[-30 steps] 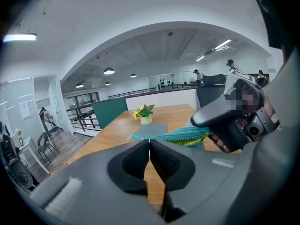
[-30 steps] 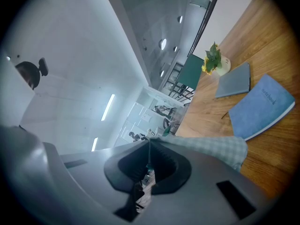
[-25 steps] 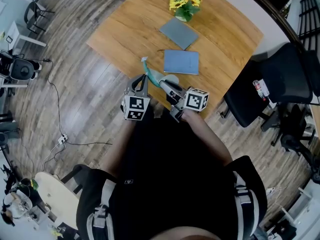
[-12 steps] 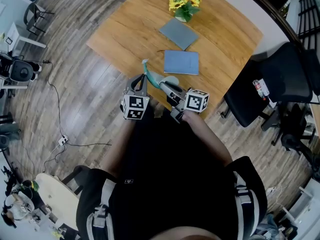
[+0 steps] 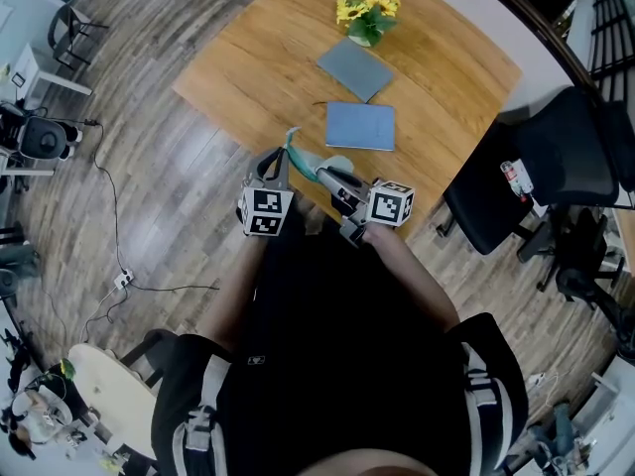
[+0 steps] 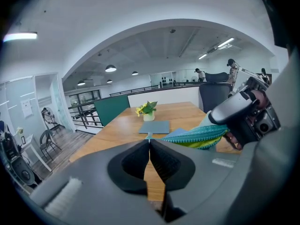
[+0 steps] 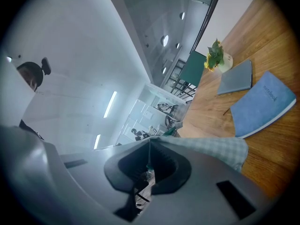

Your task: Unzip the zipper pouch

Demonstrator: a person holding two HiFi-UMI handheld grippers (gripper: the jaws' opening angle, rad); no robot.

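Teal-and-green fabric zipper pouch [image 5: 310, 155] is up off the wooden table [image 5: 248, 62], strung between the two tools over the table's near edge, just this side of the blue softcover notebook [image 5: 359, 124]. Left gripper [image 5: 286, 149] has its jaws pressed together on a thin teal tab at the pouch's left end; whether that's the zipper pull, I can't tell. Right gripper [image 5: 325, 175] is clamped on the other end, jaws closed on the cloth.

Writing now: the blue notebook carries a small line of print, seen in the right gripper view, too small to read. Black-and-white square markers sit on both gripper cubes.

Right gripper view gives us something the others don't: a pale green checked panel of the pouch draped over its jaws. Left gripper view shows the teal zigzag pattern and the right gripper biting the pouch side-on. Head view alone takes in the grey notebook [image 5: 354, 65] and the pot of yellow flowers [image 5: 367, 13] toward the far edge, plus a black office chair [image 5: 536, 177] off the right corner.
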